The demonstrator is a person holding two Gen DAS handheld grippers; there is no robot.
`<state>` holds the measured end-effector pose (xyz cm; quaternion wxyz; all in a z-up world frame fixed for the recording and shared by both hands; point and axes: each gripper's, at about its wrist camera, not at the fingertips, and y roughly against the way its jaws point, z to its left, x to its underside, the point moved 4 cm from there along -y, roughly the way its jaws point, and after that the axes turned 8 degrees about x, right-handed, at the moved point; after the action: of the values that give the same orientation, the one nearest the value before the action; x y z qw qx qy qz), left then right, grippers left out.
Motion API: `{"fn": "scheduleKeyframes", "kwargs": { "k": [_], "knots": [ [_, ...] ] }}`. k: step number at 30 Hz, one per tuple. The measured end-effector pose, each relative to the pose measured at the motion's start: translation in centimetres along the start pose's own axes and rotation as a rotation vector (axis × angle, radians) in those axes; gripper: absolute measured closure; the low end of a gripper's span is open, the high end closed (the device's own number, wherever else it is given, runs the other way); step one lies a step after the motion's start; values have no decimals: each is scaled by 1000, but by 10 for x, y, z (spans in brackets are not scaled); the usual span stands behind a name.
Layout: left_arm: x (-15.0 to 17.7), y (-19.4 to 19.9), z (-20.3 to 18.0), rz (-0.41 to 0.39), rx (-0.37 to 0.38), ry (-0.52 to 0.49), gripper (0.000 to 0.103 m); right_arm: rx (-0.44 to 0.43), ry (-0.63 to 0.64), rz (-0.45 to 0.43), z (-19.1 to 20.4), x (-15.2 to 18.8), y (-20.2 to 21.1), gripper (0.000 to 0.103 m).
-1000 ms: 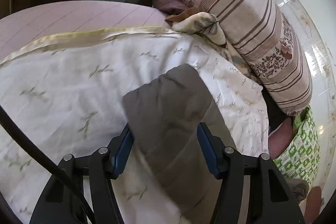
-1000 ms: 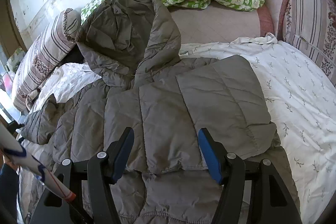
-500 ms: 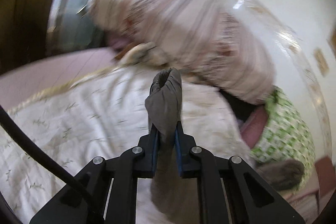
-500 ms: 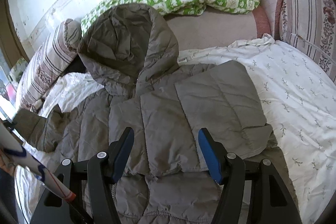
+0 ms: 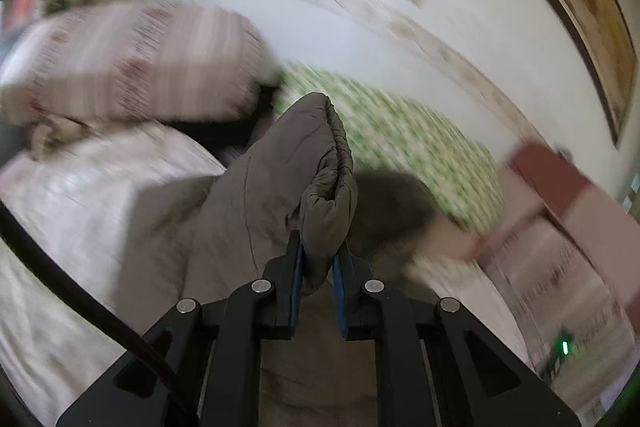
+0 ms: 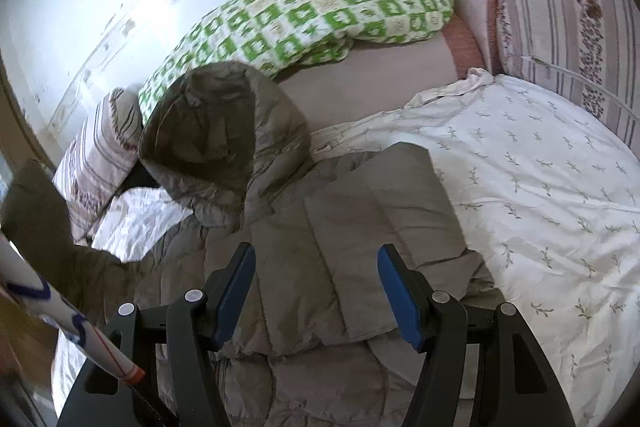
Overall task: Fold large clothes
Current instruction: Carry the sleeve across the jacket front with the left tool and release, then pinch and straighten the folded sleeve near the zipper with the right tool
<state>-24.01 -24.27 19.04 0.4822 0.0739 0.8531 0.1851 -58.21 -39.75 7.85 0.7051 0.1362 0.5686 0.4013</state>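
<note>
A grey-brown hooded puffer jacket [image 6: 320,227] lies front-up on a white leaf-print sheet [image 6: 540,187], hood [image 6: 216,131] toward the wall. One sleeve [image 6: 380,211] is folded across the chest. My left gripper [image 5: 318,267] is shut on the other sleeve's cuff [image 5: 320,179] and holds it raised above the bed; the lifted sleeve shows at the left edge of the right wrist view [image 6: 36,211]. My right gripper [image 6: 316,287] is open and empty, hovering over the jacket's lower front.
A green-and-white checked quilt [image 6: 320,11] lies against the wall behind the hood. Striped floral pillows sit at the left [image 6: 100,155] and right [image 6: 568,23]. Pink mattress [image 6: 372,83] shows past the sheet. The left wrist view is motion-blurred.
My left gripper closed on the sleeve cuff, lifted it off the sheet and swung it toward the jacket body. The right gripper stayed open, shifting only slightly.
</note>
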Motion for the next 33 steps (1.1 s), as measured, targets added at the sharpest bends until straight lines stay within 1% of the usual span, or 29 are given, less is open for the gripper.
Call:
{"fn": "scheduleKeyframes", "kwargs": {
  "k": [1, 3, 5, 6, 7, 9, 10, 12, 13, 14, 15, 16, 17, 18, 19, 20, 21, 22, 23, 24, 25, 26, 27, 28, 29, 30, 31, 32, 33],
  "knots": [
    [12, -11, -9, 29, 12, -10, 90, -1, -10, -2, -3, -2, 1, 35],
    [49, -46, -32, 113, 32, -20, 90, 4, -24, -5, -7, -4, 2, 35],
    [82, -75, -41, 190, 42, -5, 90, 6, -36, -9, -11, -7, 4, 35],
    [99, -90, -43, 229, 35, -4, 90, 6, -39, -8, -12, -7, 4, 35],
    [121, -110, -45, 292, 27, -3, 90, 6, -45, -7, -13, -8, 4, 35],
    [155, -135, -46, 384, 17, -11, 90, 4, -48, -2, -15, -10, 3, 35],
    [169, -144, -48, 422, 0, -32, 90, 2, -47, 1, -14, -10, 3, 35],
    [184, -152, -50, 453, -40, -80, 90, 1, -45, 8, -15, -9, 1, 35],
    [186, -150, -52, 452, -44, -101, 85, -5, -48, 14, -15, -9, 0, 35],
    [184, -143, -58, 450, -23, -125, 79, -16, -52, 23, -15, -9, -1, 35],
    [182, -136, -62, 449, -6, -133, 67, -43, -60, 41, -14, -8, -3, 35],
    [176, -123, -67, 434, 15, -138, 60, -77, -69, 62, -12, -7, -5, 35],
    [169, -107, -71, 398, 40, -139, 59, -106, -75, 80, -10, -6, -7, 34],
    [161, -91, -73, 362, 58, -144, 55, -151, -80, 111, -5, -2, -10, 34],
    [150, -71, -72, 311, 62, -153, 47, -182, -81, 133, 0, 2, -12, 34],
    [142, -60, -70, 270, 57, -161, 43, -237, -84, 168, 9, 9, -16, 34],
    [130, -41, -65, 197, 38, -178, 34, -298, -96, 208, 17, 17, -21, 34],
    [120, -28, -58, 140, -2, -198, 27, -339, -108, 247, 24, 25, -25, 34],
    [112, -18, -48, 94, -52, -211, 25, -363, -113, 272, 29, 31, -29, 34],
    [105, -14, -39, 71, -76, -211, 25, -380, -116, 292, 34, 37, -32, 34],
    [97, -10, -19, 54, -98, -190, 25, -394, -117, 314, 40, 44, -37, 34],
    [91, -9, -3, 49, -121, -160, 25, -399, -116, 326, 43, 48, -40, 34],
    [85, -8, 20, 44, -164, -115, 25, -401, -121, 337, 45, 52, -44, 34],
    [81, -8, 36, 41, -191, -86, 25, -404, -131, 347, 46, 55, -49, 38],
    [77, -9, 55, 38, -228, -49, 25, -412, -141, 358, 48, 57, -53, 45],
    [72, -10, 73, 31, -266, -16, 25, -420, -150, 373, 49, 59, -58, 48],
    [69, -8, 83, 23, -286, 8, 25, -419, -157, 391, 51, 63, -64, 49],
    [66, -10, 101, 21, -301, 57, 25, -416, -162, 396, 51, 64, -67, 49],
    [65, -8, 113, 24, -304, 92, 25, -412, -167, 400, 52, 66, -71, 49]
  ]
}}
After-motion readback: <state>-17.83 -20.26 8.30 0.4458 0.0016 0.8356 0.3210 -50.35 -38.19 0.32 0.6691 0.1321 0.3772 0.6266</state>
